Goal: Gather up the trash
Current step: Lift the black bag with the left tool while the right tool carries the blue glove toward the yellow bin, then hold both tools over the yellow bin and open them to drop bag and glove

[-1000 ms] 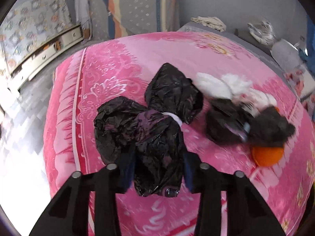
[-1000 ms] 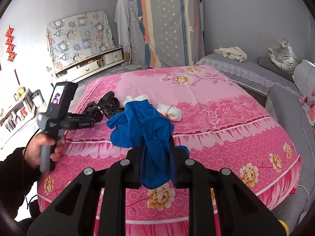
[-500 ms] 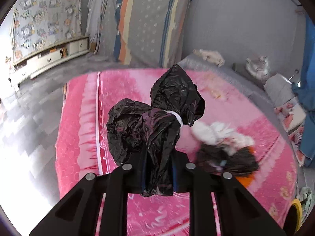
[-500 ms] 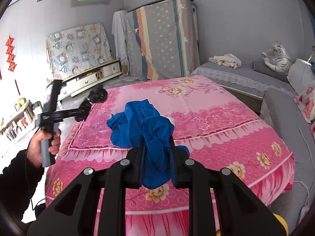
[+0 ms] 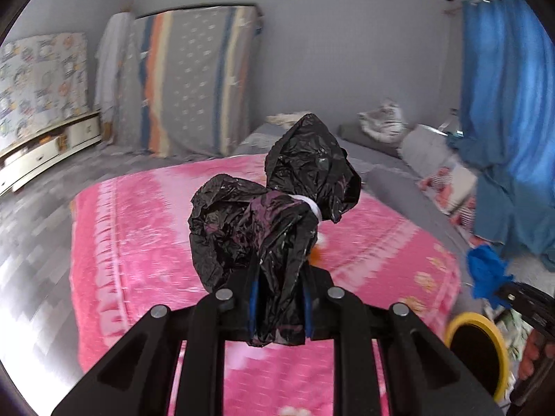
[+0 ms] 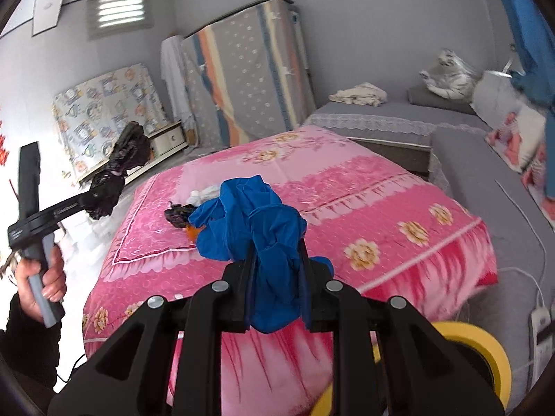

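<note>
Within the last second the crumpled black plastic bag (image 5: 274,208), tied with a white band, was lifted clear of the pink floral bed (image 5: 138,235) and was held aloft, clamped in the left gripper (image 5: 279,306). The right gripper (image 6: 275,289) was kept clenched on a knotted blue plastic bag (image 6: 256,222). The yellow-rimmed round bin (image 6: 475,350) lay just below (probably the drop point), while 2 or more scraps (image 6: 189,208) were left on the bed.
</note>
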`<action>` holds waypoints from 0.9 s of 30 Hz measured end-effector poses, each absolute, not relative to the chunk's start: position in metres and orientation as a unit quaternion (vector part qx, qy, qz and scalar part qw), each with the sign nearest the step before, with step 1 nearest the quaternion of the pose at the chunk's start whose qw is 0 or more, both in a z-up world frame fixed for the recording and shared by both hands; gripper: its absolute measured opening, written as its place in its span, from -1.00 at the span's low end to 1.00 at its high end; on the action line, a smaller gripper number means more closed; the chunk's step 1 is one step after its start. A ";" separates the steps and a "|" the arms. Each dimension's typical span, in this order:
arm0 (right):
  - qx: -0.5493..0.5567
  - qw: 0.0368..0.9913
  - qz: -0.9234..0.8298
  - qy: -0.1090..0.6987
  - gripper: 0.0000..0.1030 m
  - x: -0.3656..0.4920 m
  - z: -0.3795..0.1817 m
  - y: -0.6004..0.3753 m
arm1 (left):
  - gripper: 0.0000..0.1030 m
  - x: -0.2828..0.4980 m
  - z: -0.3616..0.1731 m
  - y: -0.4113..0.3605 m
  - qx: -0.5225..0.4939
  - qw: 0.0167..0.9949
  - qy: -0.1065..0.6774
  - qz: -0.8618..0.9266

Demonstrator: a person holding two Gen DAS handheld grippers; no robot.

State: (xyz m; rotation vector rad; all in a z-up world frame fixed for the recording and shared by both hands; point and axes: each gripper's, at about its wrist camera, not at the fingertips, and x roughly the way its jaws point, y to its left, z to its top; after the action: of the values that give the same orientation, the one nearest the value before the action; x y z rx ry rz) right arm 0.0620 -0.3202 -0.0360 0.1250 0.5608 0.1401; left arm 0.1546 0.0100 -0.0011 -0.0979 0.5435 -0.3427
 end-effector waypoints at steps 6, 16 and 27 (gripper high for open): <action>0.088 0.962 0.025 0.258 -0.63 0.032 -0.033 -0.353 | -0.66 0.126 0.011 -0.028 -0.027 0.940 0.251 -0.229; 0.109 0.967 -0.050 0.226 -0.63 -0.014 -0.029 -0.401 | -0.66 0.085 0.033 -0.099 0.018 0.924 0.217 -0.313; 0.118 0.967 -0.126 0.189 -0.63 -0.054 -0.027 -0.433 | -0.66 0.047 0.045 -0.172 0.055 0.902 0.193 -0.383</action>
State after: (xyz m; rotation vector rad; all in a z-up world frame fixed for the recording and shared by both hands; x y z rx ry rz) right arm -0.0544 -0.4329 -0.0272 0.2388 0.3828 -0.2542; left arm 0.0475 -0.1717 0.0453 0.1141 0.3992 -0.7919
